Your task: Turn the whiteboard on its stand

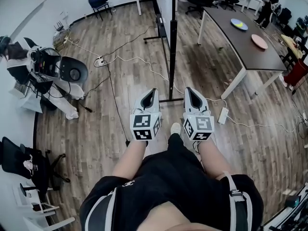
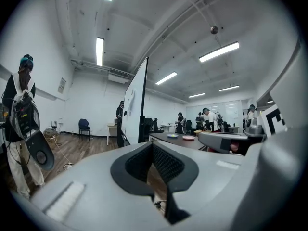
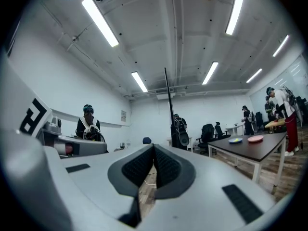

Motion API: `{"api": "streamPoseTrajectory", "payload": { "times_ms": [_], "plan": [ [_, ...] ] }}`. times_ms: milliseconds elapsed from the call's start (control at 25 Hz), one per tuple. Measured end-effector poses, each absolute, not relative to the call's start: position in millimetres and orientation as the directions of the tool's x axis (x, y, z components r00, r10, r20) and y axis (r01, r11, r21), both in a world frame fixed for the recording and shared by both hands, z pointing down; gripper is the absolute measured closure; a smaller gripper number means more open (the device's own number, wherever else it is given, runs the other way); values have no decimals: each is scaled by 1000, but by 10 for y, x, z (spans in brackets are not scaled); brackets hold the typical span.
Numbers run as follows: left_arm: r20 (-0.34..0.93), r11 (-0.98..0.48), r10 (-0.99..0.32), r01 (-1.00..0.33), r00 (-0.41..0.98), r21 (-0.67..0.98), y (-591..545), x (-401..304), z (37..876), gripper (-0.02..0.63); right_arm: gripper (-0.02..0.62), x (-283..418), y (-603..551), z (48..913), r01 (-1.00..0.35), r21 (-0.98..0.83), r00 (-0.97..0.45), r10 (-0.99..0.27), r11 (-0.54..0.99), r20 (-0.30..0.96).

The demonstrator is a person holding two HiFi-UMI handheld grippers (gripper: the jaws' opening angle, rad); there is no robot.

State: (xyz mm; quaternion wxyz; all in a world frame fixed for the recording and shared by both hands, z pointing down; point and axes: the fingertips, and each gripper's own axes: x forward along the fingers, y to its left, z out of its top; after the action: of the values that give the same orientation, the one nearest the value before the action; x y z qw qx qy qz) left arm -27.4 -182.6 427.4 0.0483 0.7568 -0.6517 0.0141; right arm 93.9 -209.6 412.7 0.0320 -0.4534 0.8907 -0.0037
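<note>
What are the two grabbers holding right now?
Nothing. The left gripper and the right gripper both have their jaws closed and empty, not touching the whiteboard ahead.

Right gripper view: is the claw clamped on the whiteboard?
No. The right claw is shut with nothing between its jaws, and the whiteboard stands edge-on well beyond it.
</note>
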Motion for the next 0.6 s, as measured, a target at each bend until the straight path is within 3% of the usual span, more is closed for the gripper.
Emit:
{"api": "streamPoseTrajectory", "payload": {
  "times_ms": [600],
  "plan": [
    [116,-104,-987,-994,109,41,-3264,-814,4262,597,589,349,-3695,4174,-783,-44,-621,-784,620,-10]
  ]
}}
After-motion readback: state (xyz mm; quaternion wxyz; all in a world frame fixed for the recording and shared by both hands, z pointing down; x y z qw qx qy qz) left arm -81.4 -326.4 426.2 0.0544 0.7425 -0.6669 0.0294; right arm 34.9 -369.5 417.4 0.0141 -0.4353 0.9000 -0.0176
